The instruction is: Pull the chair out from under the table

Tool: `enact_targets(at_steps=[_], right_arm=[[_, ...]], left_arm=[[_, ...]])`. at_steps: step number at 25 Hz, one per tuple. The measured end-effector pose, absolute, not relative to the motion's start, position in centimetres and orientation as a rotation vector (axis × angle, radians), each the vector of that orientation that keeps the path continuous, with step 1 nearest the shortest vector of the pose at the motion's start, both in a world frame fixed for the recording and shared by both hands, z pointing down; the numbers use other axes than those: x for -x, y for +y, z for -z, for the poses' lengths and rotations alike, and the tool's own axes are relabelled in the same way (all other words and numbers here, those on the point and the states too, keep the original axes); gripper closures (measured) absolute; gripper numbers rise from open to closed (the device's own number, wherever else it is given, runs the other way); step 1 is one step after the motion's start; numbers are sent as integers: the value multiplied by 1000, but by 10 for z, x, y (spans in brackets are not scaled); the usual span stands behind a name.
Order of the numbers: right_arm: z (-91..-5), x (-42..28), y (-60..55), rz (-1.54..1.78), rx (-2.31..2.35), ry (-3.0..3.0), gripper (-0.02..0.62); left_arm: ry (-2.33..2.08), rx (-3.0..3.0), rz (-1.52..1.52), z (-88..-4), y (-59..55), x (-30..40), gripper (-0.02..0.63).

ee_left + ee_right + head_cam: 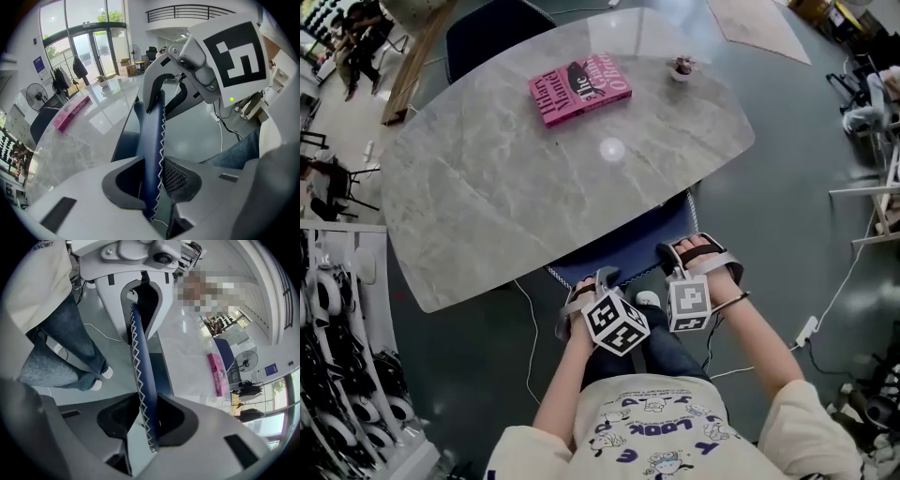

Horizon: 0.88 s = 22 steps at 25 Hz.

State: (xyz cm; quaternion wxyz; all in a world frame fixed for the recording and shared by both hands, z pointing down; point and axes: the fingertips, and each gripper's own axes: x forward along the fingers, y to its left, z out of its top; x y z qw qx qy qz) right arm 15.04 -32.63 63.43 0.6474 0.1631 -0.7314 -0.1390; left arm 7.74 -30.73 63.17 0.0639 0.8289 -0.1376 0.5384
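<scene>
Head view: one chair, one table

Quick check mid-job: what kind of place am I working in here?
Probably an open office or lab lobby: glass entrance doors, a marble table with a book, and a gear rack.

— What's on the table?
— Grey marbled top; a pink book lies flat toward twelve o'clock; a small pot stands at two o'clock, near the edge, well apart from the book.
— And the floor?
— Dark grey; a white cable trails at six o'clock; a power strip at four.
</scene>
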Motion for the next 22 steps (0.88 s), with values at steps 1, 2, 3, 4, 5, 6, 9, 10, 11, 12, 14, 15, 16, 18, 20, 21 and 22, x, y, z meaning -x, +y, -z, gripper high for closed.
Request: enact_targets(at_steps=[1, 2, 3, 4, 5, 6, 9, 10, 11, 12, 14, 15, 16, 18, 20, 21, 22], right_arm=[[-634, -150, -326, 329, -354, -1664, 472], [-634, -150, -326, 340, -339, -1664, 477], [-635, -150, -325, 348, -325, -1664, 482], [-635, -150, -324, 355, -312, -1663, 486], [-635, -150, -324, 359, -300, -1664, 489], [-635, -150, -323, 364, -290, -1664, 493], [-636, -149, -322, 375, -264, -1677, 502], [-636, -149, -322, 376, -255, -1683, 505], [-637, -149, -321, 373, -246, -1688, 508], [-637, -149, -321, 364, -238, -1693, 509], [-637, -149, -318, 342, -225, -1703, 512], [-638, -149, -317, 334, -219, -1709, 515], [-639, -149, -315, 329, -212, -1714, 516], [-641, -150, -309, 322, -202, -1726, 520], [-642, -150, -302, 316, -198, -1737, 522], [-642, -149, -299, 315, -197, -1742, 522], [-641, -149, -297, 316, -194, -1747, 522]], left_arm=[[-417, -2498, -1630, -632, -308, -77, 499], [-421, -2495, -1635, -632, -308, -77, 500], [-425, -2498, -1640, -632, -308, -77, 501], [-428, -2505, -1643, -632, -307, -77, 503], [-429, -2512, -1644, -632, -307, -77, 504], [-429, -2513, -1643, -632, -307, -76, 504], [-438, -2492, -1658, -633, -307, -76, 505], [-442, -2487, -1666, -633, -307, -76, 506], [-444, -2485, -1672, -634, -306, -76, 508], [-445, -2484, -1677, -634, -306, -76, 509], [-446, -2482, -1685, -634, -303, -76, 511], [-448, -2479, -1691, -635, -302, -76, 511], [-452, -2475, -1697, -636, -300, -76, 511], [-466, -2469, -1712, -638, -296, -76, 511], [-481, -2469, -1730, -637, -291, -75, 512], [-486, -2469, -1737, -637, -288, -75, 512], [-488, -2466, -1742, -637, -286, -74, 512]])
